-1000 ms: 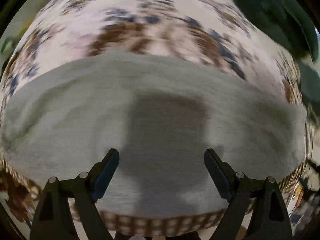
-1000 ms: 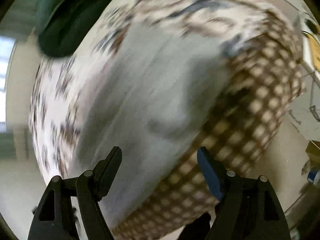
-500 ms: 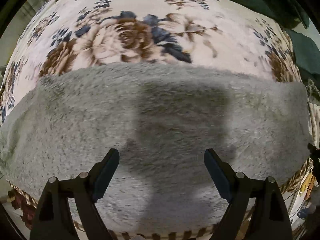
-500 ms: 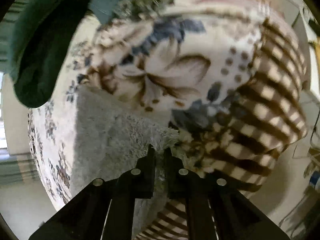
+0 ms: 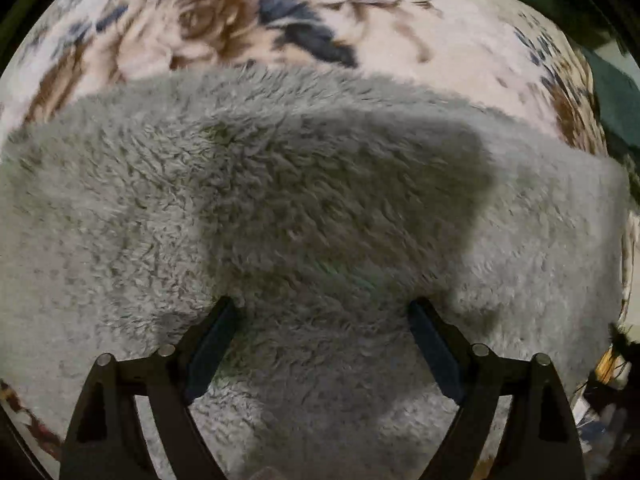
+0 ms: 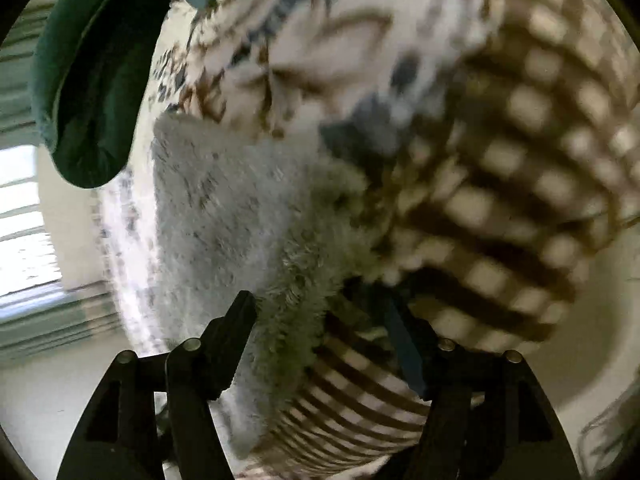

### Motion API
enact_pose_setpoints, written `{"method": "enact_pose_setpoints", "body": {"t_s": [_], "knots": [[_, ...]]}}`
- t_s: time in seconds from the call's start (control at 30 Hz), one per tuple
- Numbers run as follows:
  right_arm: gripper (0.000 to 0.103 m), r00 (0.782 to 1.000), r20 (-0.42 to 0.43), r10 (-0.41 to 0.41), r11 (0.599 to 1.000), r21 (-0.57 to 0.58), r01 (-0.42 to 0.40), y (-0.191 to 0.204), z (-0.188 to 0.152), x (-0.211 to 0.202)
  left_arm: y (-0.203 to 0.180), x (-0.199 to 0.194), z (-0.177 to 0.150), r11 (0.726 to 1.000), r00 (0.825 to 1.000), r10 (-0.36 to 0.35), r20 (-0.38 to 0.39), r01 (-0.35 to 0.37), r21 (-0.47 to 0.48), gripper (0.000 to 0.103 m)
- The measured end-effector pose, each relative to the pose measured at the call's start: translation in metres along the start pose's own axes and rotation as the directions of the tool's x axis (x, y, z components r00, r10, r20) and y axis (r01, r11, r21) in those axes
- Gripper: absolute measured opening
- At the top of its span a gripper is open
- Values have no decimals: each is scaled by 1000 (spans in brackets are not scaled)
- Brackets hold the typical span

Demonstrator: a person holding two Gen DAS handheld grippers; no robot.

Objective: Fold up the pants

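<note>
The pants [image 5: 280,208] are grey fluffy fleece, lying flat across a floral bedspread [image 5: 248,28]. My left gripper [image 5: 320,320] is open and hovers close over the middle of the fleece, its shadow on it. In the right wrist view the pants [image 6: 224,216] end at the bed's edge. My right gripper [image 6: 320,320] is open, its jaws on either side of the pants' corner edge, which droops between them.
A dark green pillow or cushion [image 6: 88,80] lies at the far end of the bed. A brown checked bed skirt [image 6: 500,168] hangs over the bed's side. A window with blinds [image 6: 24,220] is at the left. Clutter [image 5: 608,364] shows beyond the bed.
My right gripper was open, then shut on the pants' corner half a second ago, and is open again now. My left gripper has dropped closer to the fleece, still open.
</note>
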State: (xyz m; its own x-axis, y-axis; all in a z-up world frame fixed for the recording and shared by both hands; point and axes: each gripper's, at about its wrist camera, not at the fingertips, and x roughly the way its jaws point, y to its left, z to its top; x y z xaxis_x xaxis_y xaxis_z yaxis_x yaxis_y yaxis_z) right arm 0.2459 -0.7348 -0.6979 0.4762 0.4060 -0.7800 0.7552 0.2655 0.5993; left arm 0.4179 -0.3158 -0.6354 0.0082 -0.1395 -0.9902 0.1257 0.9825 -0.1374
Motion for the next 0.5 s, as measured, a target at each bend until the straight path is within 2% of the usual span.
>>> {"method": "enact_pose_setpoints", "body": {"t_s": [0.07,0.13,0.17,0.23,0.3,0.33,0.4,0.43,0.47,0.5], "knots": [[68,996,-8,84,996,21,-84,-9,1,20,4,7,3,999,999,-39,1,39,-13,103],[72,987,8,159,986,49,-159,-15,4,32,4,12,6,999,999,-36,-8,36,-6,103],[72,972,33,232,971,57,-234,-17,5,36,2,16,9,1000,999,-30,-13,30,0,103],[72,941,76,329,939,75,-334,-18,7,41,-2,20,13,1000,1000,-1,-11,1,2,103],[72,906,100,412,903,89,-421,-14,9,50,-8,21,10,999,999,36,14,-36,6,103],[71,898,106,428,894,93,-437,-12,10,54,-10,22,9,999,998,54,24,-54,2,103],[56,904,99,416,901,91,-424,-4,12,65,-14,22,8,997,997,78,18,-78,7,103],[30,911,93,403,908,81,-410,2,11,69,-17,22,9,997,997,80,15,-80,5,103],[18,925,94,369,925,56,-375,9,10,70,-19,21,10,997,997,77,13,-77,0,103],[18,934,104,343,937,32,-348,15,9,66,-21,17,12,997,997,72,16,-72,-5,103]]}}
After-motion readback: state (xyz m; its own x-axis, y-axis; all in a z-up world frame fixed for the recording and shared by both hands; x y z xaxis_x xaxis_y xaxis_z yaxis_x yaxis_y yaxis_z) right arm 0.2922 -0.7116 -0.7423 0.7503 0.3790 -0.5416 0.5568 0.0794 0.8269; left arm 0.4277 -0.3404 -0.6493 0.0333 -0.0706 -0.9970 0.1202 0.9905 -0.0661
